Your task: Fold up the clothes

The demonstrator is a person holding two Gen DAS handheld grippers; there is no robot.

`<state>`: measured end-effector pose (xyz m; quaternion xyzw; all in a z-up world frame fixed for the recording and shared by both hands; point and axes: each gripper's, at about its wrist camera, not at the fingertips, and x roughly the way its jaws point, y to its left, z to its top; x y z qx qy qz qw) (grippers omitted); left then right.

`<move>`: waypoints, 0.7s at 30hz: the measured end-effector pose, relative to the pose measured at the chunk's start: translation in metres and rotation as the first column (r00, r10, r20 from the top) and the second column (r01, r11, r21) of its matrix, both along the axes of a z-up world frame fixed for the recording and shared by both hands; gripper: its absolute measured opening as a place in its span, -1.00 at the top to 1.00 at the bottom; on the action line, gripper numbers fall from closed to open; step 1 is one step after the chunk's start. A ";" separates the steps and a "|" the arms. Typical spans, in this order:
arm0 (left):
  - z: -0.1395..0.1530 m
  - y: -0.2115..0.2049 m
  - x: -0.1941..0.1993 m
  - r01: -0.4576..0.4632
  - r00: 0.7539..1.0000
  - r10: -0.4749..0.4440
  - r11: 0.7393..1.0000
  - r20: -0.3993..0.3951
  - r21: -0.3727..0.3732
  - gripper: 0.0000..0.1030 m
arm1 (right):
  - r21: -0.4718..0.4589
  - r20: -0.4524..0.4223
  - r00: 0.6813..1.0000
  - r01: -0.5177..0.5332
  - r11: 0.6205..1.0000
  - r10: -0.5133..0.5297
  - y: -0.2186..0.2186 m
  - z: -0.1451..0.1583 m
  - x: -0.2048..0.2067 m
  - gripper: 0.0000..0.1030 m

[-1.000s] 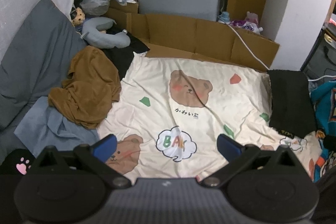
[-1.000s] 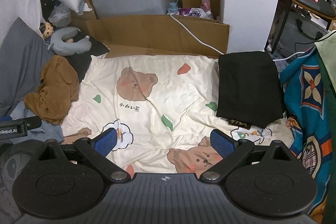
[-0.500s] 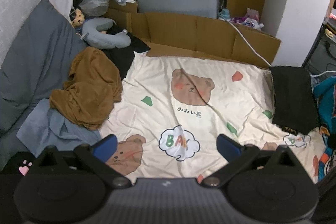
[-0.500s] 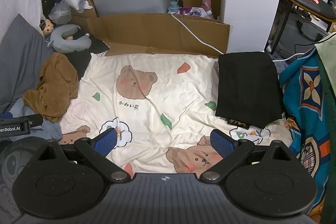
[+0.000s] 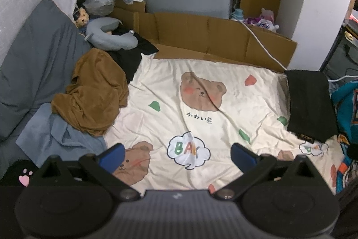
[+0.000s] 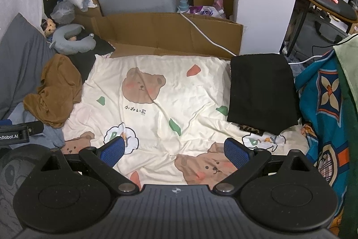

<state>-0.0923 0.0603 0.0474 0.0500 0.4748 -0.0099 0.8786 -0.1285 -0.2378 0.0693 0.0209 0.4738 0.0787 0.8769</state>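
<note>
Where cardboard (image 5: 201,37) ends, neck pillow (image 5: 111,37) sits.

A brown garment (image 5: 94,91) covers part of the blue garment (image 5: 56,133) beneath; a black cloth (image 5: 132,55) is half-hidden behind it. The patterned blanket (image 6: 322,109) runs off the right edge. The far bottle label (image 6: 205,12) is too small to read.

Crumpled brown garment (image 5: 94,91); folded black garment (image 6: 260,91)
</note>
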 end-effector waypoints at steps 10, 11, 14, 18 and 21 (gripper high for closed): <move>0.000 0.001 0.002 0.004 1.000 -0.004 1.000 -0.001 -0.002 -0.98 | -0.012 0.015 1.000 0.007 1.000 -0.007 0.000 0.002 -0.004 -0.91; 0.000 0.002 0.002 0.004 1.000 -0.004 1.000 -0.001 -0.002 -0.98 | -0.014 0.015 1.000 0.007 1.000 -0.007 0.001 0.002 -0.004 -0.91; 0.000 0.001 0.001 0.000 1.000 0.000 1.000 0.003 0.003 -0.98 | -0.015 0.013 1.000 0.009 1.000 -0.008 0.001 0.002 -0.003 -0.91; 0.000 -0.001 0.001 -0.001 1.000 0.001 1.000 0.003 0.011 -0.98 | -0.012 0.012 1.000 0.012 1.000 -0.012 0.000 0.001 -0.003 -0.91; -0.001 -0.002 0.002 0.000 1.000 0.000 1.000 0.003 0.020 -0.98 | -0.010 0.013 1.000 0.014 1.000 -0.014 0.000 0.001 -0.004 -0.91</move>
